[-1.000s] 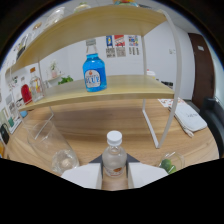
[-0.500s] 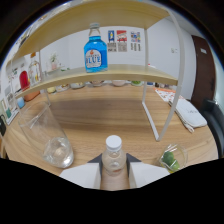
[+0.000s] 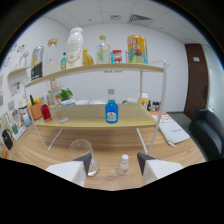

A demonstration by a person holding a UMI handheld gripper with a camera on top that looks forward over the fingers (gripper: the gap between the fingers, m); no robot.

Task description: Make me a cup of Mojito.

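Clear glass is the first item of note in the gripper view: a stemless drinking glass (image 3: 82, 156) stands upright on the wooden table (image 3: 165, 156), just ahead of the left finger and partly overlapped by it. What it holds cannot be made out with confidence; something pale sits low in it, unidentified.

Gripper (image 3: 114, 164): the two fingers stand well apart, wide, with nothing pressed between them. A small clear bottle with a white cap (image 3: 122, 164) stands upright on the table in the gap, nearer the right finger, with space visible at either side. It rests on its own base and is not gripped.

Beyond the fingers, a two-tier shelf rack (image 3: 100, 67) stands on the table. On its lower board a blue-liquid bottle (image 3: 111, 111) stands at the centre, well apart from the gripper. Further along that board sit a red container (image 3: 45, 112), a clear jar and a small green plant (image 3: 64, 94). The top board carries a row of taller bottles and jars (image 3: 75, 47); labels are not legible. A booklet or paper (image 3: 173, 132) lies on the table past the rack's right leg, near a dark chair.

Progress, as a judgement: the task appears to be at an early or middle stage. The glass is in place and one bottle stands beside it, but the blue bottle and other shelf ingredients are on the rack. No finished drink is evident.
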